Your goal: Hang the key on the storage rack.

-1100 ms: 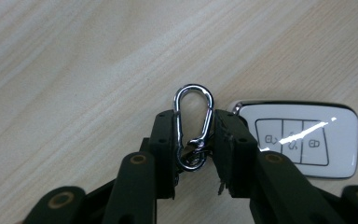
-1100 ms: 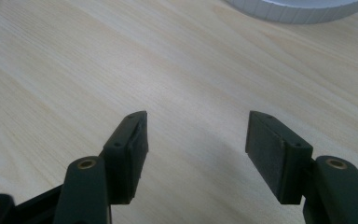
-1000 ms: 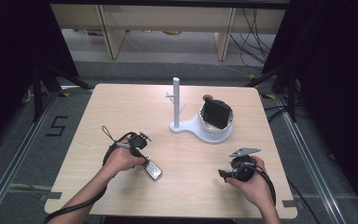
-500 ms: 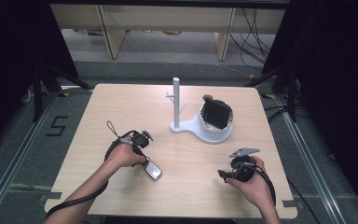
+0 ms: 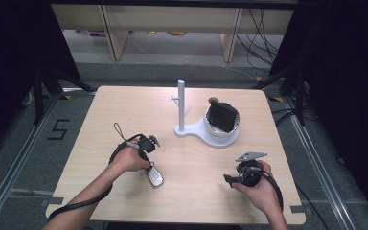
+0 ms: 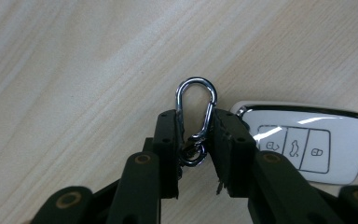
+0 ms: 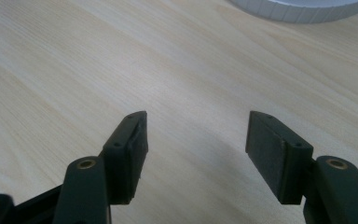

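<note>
A white car key fob [image 6: 303, 140] lies flat on the wooden table [image 5: 124, 110], with a silver carabiner [image 6: 196, 105] clipped to its ring. My left gripper [image 6: 196, 126] points down at it. Its jaws have just been closing, and both pads now press on the sides of the carabiner. In the high view the key fob [image 5: 155, 177] lies just below the left gripper [image 5: 148, 165], near the table's front left. My right gripper [image 7: 196, 140] rests low over bare wood at the front right, open, with nothing between its jaws.
A white stand [image 5: 206, 134] sits at mid-table, with an upright post [image 5: 181, 103] and a round dish that holds a dark object [image 5: 222, 116]. Its rim [image 7: 303, 11] lies ahead of the right gripper. The left gripper's cable [image 5: 120, 132] loops across the table.
The left gripper's cable loop has shifted slightly to the right. Both hands have stayed where they were.
</note>
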Action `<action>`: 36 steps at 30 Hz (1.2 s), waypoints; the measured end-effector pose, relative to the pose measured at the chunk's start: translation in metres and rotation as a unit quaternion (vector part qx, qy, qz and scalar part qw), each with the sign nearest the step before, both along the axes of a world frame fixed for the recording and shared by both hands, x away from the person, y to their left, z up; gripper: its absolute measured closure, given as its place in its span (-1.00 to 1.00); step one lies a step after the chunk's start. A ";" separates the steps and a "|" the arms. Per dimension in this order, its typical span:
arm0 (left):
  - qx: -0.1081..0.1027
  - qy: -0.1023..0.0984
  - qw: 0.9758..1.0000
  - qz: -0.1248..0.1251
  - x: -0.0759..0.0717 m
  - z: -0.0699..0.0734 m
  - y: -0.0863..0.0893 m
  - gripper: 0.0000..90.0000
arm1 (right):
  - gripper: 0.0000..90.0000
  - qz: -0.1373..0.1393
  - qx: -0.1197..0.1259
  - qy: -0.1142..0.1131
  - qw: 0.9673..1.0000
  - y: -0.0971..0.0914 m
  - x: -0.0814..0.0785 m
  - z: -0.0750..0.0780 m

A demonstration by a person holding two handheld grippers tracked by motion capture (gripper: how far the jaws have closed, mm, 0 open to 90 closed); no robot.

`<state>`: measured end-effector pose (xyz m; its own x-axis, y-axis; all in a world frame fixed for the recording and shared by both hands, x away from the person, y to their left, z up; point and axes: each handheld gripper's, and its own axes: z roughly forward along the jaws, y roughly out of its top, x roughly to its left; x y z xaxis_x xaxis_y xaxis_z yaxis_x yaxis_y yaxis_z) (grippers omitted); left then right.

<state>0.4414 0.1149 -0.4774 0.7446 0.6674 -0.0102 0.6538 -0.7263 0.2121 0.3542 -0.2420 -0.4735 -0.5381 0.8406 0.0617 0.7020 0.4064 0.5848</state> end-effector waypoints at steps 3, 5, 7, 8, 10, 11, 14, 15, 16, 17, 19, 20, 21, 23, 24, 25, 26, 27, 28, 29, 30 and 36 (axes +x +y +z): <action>-0.001 0.000 1.000 -0.009 0.000 0.000 0.001 0.59 | -0.11 0.003 -0.004 -0.002 1.000 -0.001 0.000 -0.001; -0.005 0.005 1.000 -0.007 0.001 0.002 0.003 0.60 | -0.11 -0.002 -0.001 0.003 1.000 -0.001 -0.001 0.000; -0.005 0.004 1.000 -0.013 0.002 0.002 0.004 0.60 | -0.11 -0.002 -0.001 -0.001 1.000 -0.001 0.000 0.000; -0.009 0.003 1.000 -0.010 0.001 0.002 0.004 0.60 | -0.11 -0.002 -0.001 -0.001 1.000 -0.001 0.000 0.000; -0.017 -0.001 1.000 -0.010 0.001 0.001 0.005 0.60 | -0.11 -0.002 -0.001 0.000 1.000 -0.001 0.000 0.000; -0.018 0.001 1.000 -0.010 0.001 0.001 0.006 0.60 | -0.11 -0.003 -0.001 0.001 1.000 -0.001 -0.001 0.000; -0.023 -0.002 1.000 -0.010 0.000 0.001 0.007 0.60 | -0.11 -0.006 0.003 -0.005 1.000 0.000 -0.001 -0.002; -0.024 -0.003 1.000 -0.015 0.000 0.001 0.008 0.61 | -0.12 -0.001 -0.002 -0.001 1.000 -0.001 0.000 -0.001; -0.025 -0.003 1.000 -0.016 0.000 0.001 0.009 0.60 | -0.12 -0.002 -0.002 0.001 1.000 -0.001 -0.001 -0.001; -0.031 -0.005 0.999 -0.010 -0.001 0.000 0.009 0.60 | -0.12 -0.003 -0.003 0.001 1.000 -0.001 -0.001 -0.001; -0.032 -0.005 0.999 -0.014 -0.002 0.001 0.010 0.60 | -0.12 -0.002 -0.002 0.001 1.000 -0.002 -0.001 -0.001; -0.031 -0.006 0.999 -0.016 -0.002 0.001 0.011 0.60 | -0.12 -0.004 -0.001 0.000 1.000 -0.002 -0.001 -0.001; -0.033 -0.008 0.999 -0.016 -0.002 0.001 0.011 0.61 | -0.12 -0.004 -0.001 0.000 1.000 -0.002 -0.001 -0.001; -0.038 -0.011 0.999 -0.011 -0.003 0.003 0.010 0.60 | -0.12 -0.005 -0.002 0.001 1.000 -0.002 -0.001 -0.001; -0.039 -0.015 0.999 -0.015 -0.002 0.005 0.011 0.61 | -0.12 -0.003 -0.004 0.000 1.000 -0.003 -0.001 0.000; -0.045 -0.017 0.999 -0.009 -0.003 0.006 0.011 0.60 | -0.12 -0.004 -0.004 0.000 1.000 -0.003 -0.001 0.000; -0.045 -0.020 0.999 -0.014 -0.002 0.007 0.011 0.60 | -0.12 -0.004 -0.004 0.001 1.000 -0.002 -0.001 0.000; -0.054 -0.024 0.998 -0.008 -0.003 0.008 0.011 0.61 | -0.12 -0.004 -0.004 0.001 1.000 -0.002 -0.001 0.000; -0.060 -0.029 0.998 -0.008 -0.003 0.009 0.012 0.60 | -0.12 -0.002 -0.004 -0.001 1.000 -0.003 -0.001 0.000; -0.062 -0.033 0.997 -0.010 -0.004 0.011 0.012 0.61 | -0.12 -0.003 -0.004 0.001 1.000 -0.002 -0.002 0.000; -0.067 -0.037 0.997 -0.011 -0.004 0.012 0.013 0.61 | -0.12 -0.004 -0.003 0.000 1.000 -0.003 -0.002 -0.001; -0.120 -0.077 0.990 0.004 -0.008 0.020 0.017 0.61 | -0.12 -0.006 -0.003 0.001 1.000 -0.004 -0.002 -0.002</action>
